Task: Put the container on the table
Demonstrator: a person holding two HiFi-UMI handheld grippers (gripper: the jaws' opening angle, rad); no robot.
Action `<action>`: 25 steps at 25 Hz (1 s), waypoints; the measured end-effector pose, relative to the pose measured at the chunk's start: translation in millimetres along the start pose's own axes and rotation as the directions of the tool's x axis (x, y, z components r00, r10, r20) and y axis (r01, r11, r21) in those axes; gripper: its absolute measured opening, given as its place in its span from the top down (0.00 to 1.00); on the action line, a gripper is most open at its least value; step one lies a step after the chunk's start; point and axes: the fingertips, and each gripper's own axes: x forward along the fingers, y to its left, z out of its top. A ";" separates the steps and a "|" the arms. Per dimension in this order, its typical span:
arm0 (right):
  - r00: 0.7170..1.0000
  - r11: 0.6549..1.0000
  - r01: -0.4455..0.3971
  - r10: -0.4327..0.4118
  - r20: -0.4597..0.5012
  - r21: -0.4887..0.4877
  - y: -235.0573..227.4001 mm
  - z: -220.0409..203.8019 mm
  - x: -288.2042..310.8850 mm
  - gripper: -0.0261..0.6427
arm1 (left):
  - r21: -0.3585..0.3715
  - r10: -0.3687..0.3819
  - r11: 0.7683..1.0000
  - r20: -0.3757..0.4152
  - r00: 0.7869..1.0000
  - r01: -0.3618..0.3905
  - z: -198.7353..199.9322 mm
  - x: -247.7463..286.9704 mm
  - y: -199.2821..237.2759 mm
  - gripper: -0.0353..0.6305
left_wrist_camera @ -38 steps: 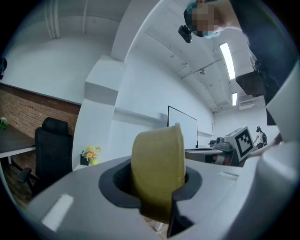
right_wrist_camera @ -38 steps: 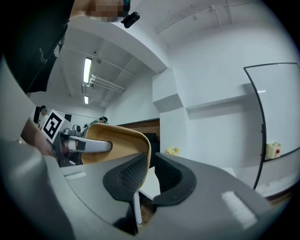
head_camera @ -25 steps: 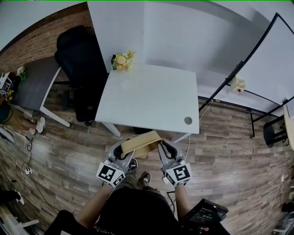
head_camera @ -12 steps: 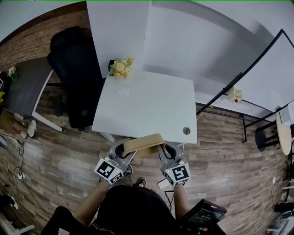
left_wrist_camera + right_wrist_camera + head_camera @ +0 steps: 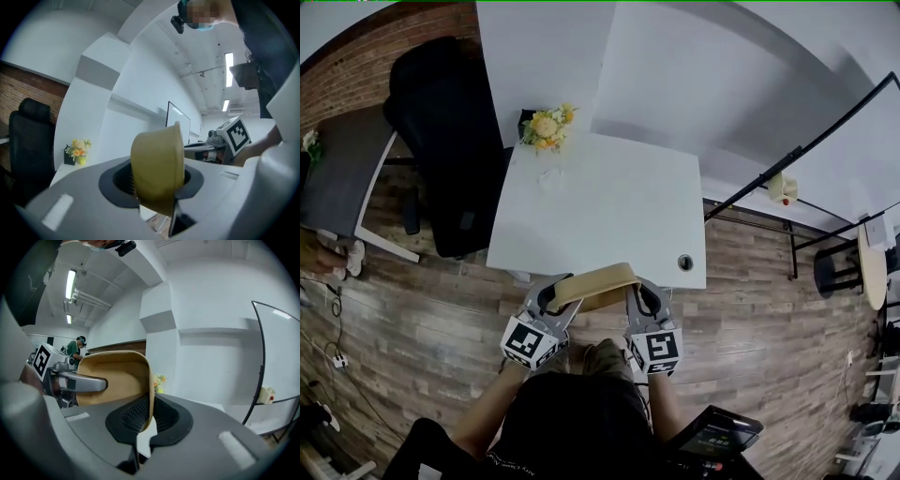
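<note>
A tan, shallow plastic container (image 5: pixel 598 278) hangs between my two grippers at the near edge of the white table (image 5: pixel 600 202). In the head view my left gripper (image 5: pixel 554 292) holds its left end and my right gripper (image 5: pixel 636 293) its right end. The left gripper view shows the container's end wall (image 5: pixel 157 164) between the pads; the left jaws have just been opening a little, with the wall still clamped. In the right gripper view the rim (image 5: pixel 149 394) is pinched between the black pads, and the container's hollow (image 5: pixel 110 378) faces left.
A small flower pot (image 5: pixel 546 127) stands at the table's far left corner, and a cable hole (image 5: pixel 685 262) lies near its front right corner. A black chair (image 5: pixel 441 141) and a grey table (image 5: pixel 342 173) stand to the left. A black-framed board (image 5: pixel 797 155) is on the right.
Both grippers have carried the container forward from over the floor to the table's near edge. Its far rim now overlaps the tabletop.
</note>
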 end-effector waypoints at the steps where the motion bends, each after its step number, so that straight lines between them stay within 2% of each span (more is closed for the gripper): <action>1: 1.000 1.000 0.007 -0.007 -0.016 -0.004 -2.3 -2.8 2.9 0.94 | -0.001 0.009 1.000 -0.017 1.000 -0.009 -4.6 2.5 3.0 0.74; 4: 0.999 1.000 0.012 -0.011 -0.037 0.027 -11.8 -9.4 13.4 0.94 | -0.014 0.009 1.000 -0.041 0.999 -0.009 -11.3 14.3 9.4 0.74; 6: 1.000 0.998 -0.014 0.015 -0.021 0.060 -19.2 -11.4 20.9 0.93 | -0.050 -0.018 0.999 -0.032 0.999 0.016 -10.0 25.2 14.2 0.76; 10: 0.989 0.985 -0.148 0.147 0.020 0.084 -38.0 -11.3 37.7 0.90 | -0.144 -0.059 0.988 -0.045 0.997 0.052 -10.6 54.5 30.6 0.77; 13: 0.972 0.969 -0.232 0.230 0.037 0.084 -62.8 -16.7 55.6 0.87 | -0.133 -0.093 0.988 -0.067 0.993 0.083 -12.1 88.0 40.5 0.76; 18: 0.921 0.920 -0.389 0.386 0.059 0.048 -108.1 -6.9 85.4 0.83 | -0.183 -0.111 0.979 -0.087 0.990 0.093 -9.7 146.6 57.1 0.76; 21: 0.888 0.888 -0.458 0.457 0.044 0.040 -134.0 -5.7 101.1 0.81 | -0.205 -0.084 0.977 -0.108 0.991 0.061 -8.4 178.1 70.0 0.76; 25: 0.851 0.851 -0.525 0.525 0.022 0.019 -158.9 -6.4 118.6 0.76 | -0.186 -0.059 0.982 -0.127 0.990 0.035 -11.5 199.8 84.2 0.76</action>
